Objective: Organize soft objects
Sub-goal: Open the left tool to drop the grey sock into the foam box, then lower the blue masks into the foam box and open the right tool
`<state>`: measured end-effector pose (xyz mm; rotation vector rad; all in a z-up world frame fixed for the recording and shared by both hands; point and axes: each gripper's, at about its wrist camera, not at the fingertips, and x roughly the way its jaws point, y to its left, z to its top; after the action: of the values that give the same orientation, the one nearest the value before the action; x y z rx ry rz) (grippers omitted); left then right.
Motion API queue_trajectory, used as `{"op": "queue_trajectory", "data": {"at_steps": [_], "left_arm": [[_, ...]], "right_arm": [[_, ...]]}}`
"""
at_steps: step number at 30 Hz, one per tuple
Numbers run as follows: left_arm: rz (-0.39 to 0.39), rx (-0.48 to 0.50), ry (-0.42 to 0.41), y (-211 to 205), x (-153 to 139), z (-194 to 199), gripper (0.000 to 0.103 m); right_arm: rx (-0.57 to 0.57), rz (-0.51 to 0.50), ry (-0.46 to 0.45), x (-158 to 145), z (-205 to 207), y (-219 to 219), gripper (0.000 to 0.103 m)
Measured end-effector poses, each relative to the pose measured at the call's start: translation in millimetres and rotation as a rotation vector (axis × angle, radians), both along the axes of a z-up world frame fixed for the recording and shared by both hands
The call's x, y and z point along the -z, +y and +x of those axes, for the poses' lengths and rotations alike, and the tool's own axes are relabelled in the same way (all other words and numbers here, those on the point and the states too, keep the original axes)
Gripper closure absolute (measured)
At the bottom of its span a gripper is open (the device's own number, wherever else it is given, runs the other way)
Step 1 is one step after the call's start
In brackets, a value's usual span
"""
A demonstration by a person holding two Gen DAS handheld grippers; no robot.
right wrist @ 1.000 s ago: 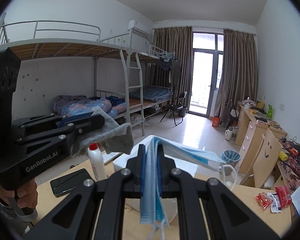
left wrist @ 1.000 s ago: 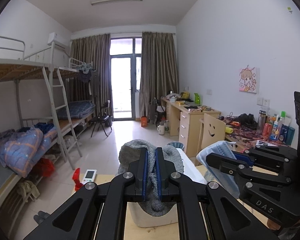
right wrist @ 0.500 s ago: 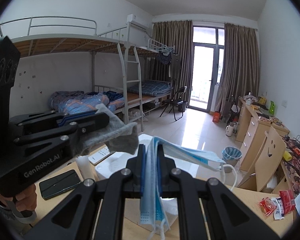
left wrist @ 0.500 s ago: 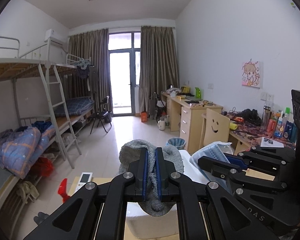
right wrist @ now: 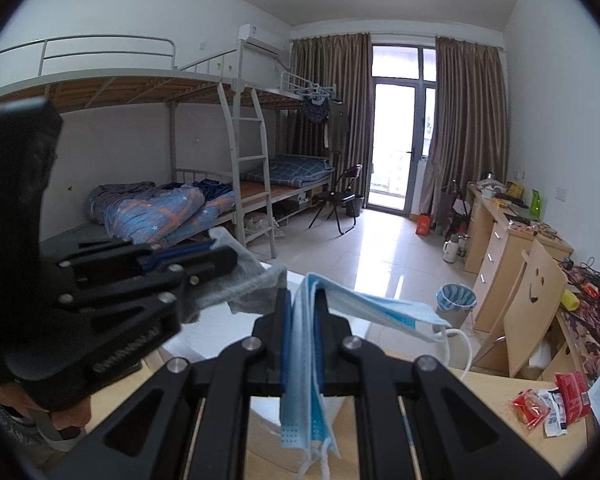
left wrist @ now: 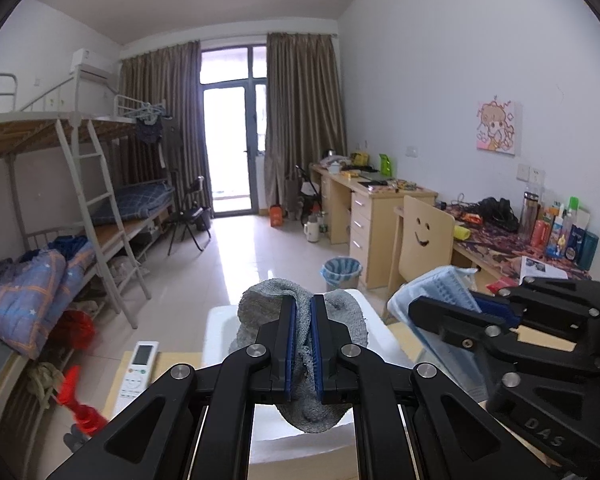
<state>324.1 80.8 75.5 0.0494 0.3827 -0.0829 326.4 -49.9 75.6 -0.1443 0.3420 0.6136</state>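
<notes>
My left gripper [left wrist: 303, 344] is shut on a grey sock [left wrist: 342, 316] and holds it above a white box [left wrist: 220, 320] on the wooden table. The sock also shows in the right wrist view [right wrist: 256, 284]. My right gripper [right wrist: 303, 340] is shut on a light blue face mask [right wrist: 380, 314], which hangs down between the jaws with its ear loop to the right. The mask also shows in the left wrist view [left wrist: 440, 284], held beside the sock at about the same height. Both grippers hover over the white box [right wrist: 204, 340].
A white remote [left wrist: 138, 372] and a red-capped bottle [left wrist: 78, 400] lie on the table to the left. Red snack packets [right wrist: 548, 400] lie on the table's right. Beyond are bunk beds [right wrist: 180, 208], a smiley-face chair [left wrist: 424, 240], desks and a blue bin [left wrist: 340, 272].
Both grippers have risen and moved forward over the white box, each still holding its item. The red-capped bottle and remote have slid lower left in the left wrist view.
</notes>
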Motion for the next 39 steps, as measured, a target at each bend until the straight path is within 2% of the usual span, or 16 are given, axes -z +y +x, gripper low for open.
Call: {"op": "queue_trajectory", "data": {"at_steps": [7, 11, 12, 13, 14, 15, 16, 17, 19, 30, 39], "left_arm": [[0.011, -0.001, 0.051, -5.7, 12.1, 18.9, 0.095], [0.012, -0.007, 0.069, -3.3, 15.0, 24.3, 0.086], [0.012, -0.003, 0.071, -3.8, 15.0, 25.1, 0.076], [0.015, -0.006, 0.071, -3.9, 15.0, 25.4, 0.058], [0.022, -0.008, 0.066, -4.5, 14.5, 24.6, 0.048], [0.024, -0.011, 0.058, -5.3, 14.1, 23.5, 0.031], [0.027, -0.020, 0.049, -4.8, 13.3, 21.8, 0.021], [0.029, -0.028, 0.039, -4.6, 11.9, 19.7, 0.018], [0.029, -0.040, 0.019, -3.7, 9.7, 15.3, 0.003], [0.037, -0.113, -0.061, 9.3, -12.0, -10.6, 0.001], [0.053, -0.166, -0.085, 29.8, -20.6, -33.3, 0.001]], "right_arm": [[0.030, 0.006, 0.011, 0.3, 4.8, -9.3, 0.090], [0.041, 0.009, 0.013, -1.0, 6.7, -13.0, 0.090], [0.042, 0.012, 0.014, -1.2, 6.9, -13.9, 0.090], [0.043, 0.014, 0.012, -2.0, 6.9, -14.4, 0.090], [0.045, 0.015, 0.008, -2.5, 6.5, -14.3, 0.090], [0.047, 0.012, 0.004, -3.0, 5.7, -14.0, 0.090], [0.048, 0.011, 0.001, -3.4, 5.0, -13.3, 0.090], [0.048, 0.012, 0.000, -3.0, 4.4, -12.4, 0.090], [0.049, 0.010, -0.002, -2.7, 5.6, -11.7, 0.090], [0.023, 0.008, -0.014, -5.3, 3.7, -3.9, 0.090], [-0.042, 0.011, -0.024, -7.5, 0.2, 20.8, 0.090]]}}
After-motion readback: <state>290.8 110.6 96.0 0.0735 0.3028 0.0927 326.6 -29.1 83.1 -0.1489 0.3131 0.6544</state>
